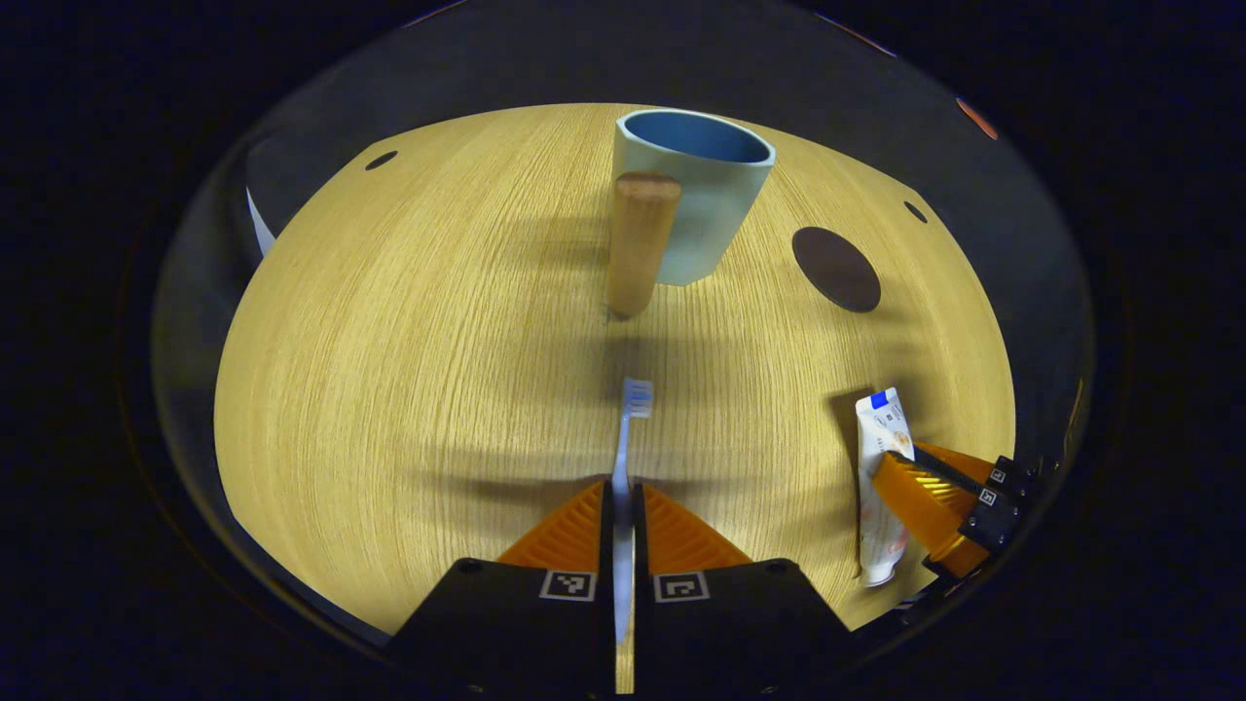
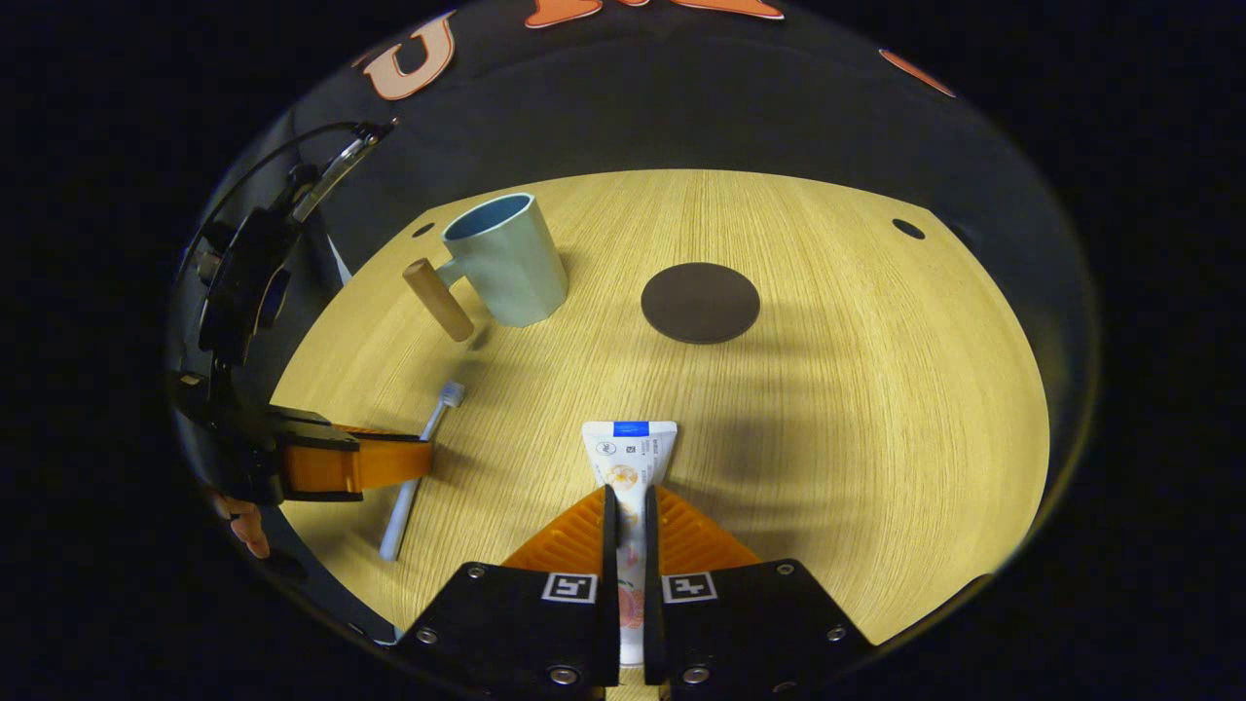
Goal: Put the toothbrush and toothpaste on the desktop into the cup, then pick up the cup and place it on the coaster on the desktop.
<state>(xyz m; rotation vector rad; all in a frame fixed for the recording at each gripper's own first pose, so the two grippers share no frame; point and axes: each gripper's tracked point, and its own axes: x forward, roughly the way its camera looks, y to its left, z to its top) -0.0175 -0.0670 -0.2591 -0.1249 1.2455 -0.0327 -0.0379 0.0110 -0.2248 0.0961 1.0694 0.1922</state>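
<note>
A pale wooden desktop (image 2: 827, 389) is shown under booth lighting, with 4 task items laid out on it. In the left gripper view, the left gripper (image 1: 623, 506) is seen with its 2 orange fingers drawn nearly together around the handle of a white toothbrush (image 1: 628, 428), whose bristled head points away toward the cup; the brush appears to be clamped between both fingers. In the right gripper view, the right gripper (image 2: 631, 511) is likewise closed to a narrow gap on a white toothpaste tube (image 2: 631, 453), which is pinched between its fingers with the blue-marked end pointing forward. Whether either item has been lifted off the wood cannot be told. A light blue cup (image 2: 506, 258) with a wooden peg handle (image 2: 438, 299) stands upright toward the far left of the desk, and a dark round coaster (image 2: 700, 302) lies flat to its right — well apart from the cup. The step in hand is judged to be the first one: both items are gripped, neither is in the cup. The next move calls for each item to be raised, carried over the cup's open mouth and tipped upright — one at a time, so the 2 grippers are kept from colliding.
</note>
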